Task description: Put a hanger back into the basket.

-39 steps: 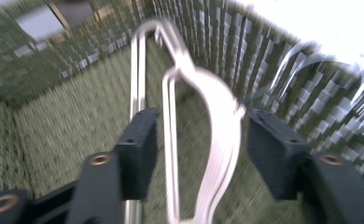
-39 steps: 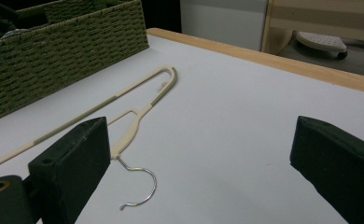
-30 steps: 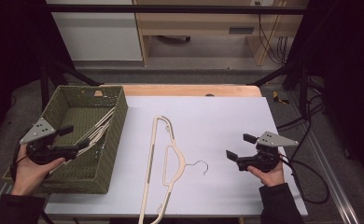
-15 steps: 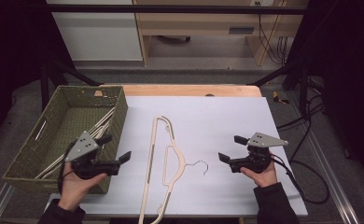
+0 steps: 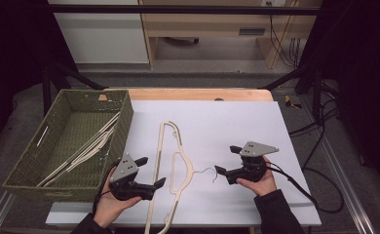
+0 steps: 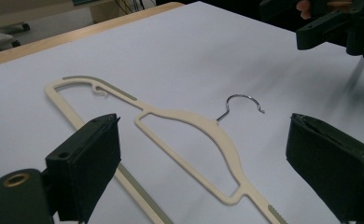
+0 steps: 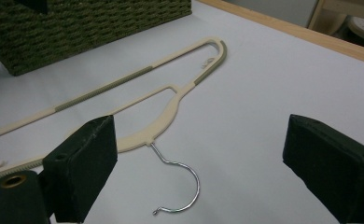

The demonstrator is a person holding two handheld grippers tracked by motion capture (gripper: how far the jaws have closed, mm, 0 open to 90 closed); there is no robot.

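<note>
Black jaws of the left gripper [image 5: 150, 171] are seen spread wide at the lower left of the high view, with nothing pinched between them; they have just been opening. In the left gripper view, the two pads are set far apart at the bottom corners, and the cream hanger [image 6: 189, 140] is framed between them on the sheet beyond, untouched. This gripper is held in a hand [image 5: 109, 204] that enters from the bottom edge, just beside the near right corner of the woven basket [image 5: 42, 161].

At the lower right of centre in the high view, the right gripper [image 5: 227, 163] is likewise held with its jaws parted and empty. In the right gripper view, the hanger's wire hook [image 7: 182, 184] is seen low in the middle of the frame, between the two pads but clear of both. Its hand [image 5: 258, 183] is placed just right of that hook.

Between the two grippers the hanger [image 5: 171, 170] is laid flat on the white sheet [image 5: 237, 122], with its long bar running from the middle of the frame down to the bottom edge and its hook turned to the right. More cream hangers [image 5: 83, 148] are stacked slantwise inside the green basket at the left. A bare strip of wooden tabletop [image 5: 193, 94] is visible above the sheet.
</note>
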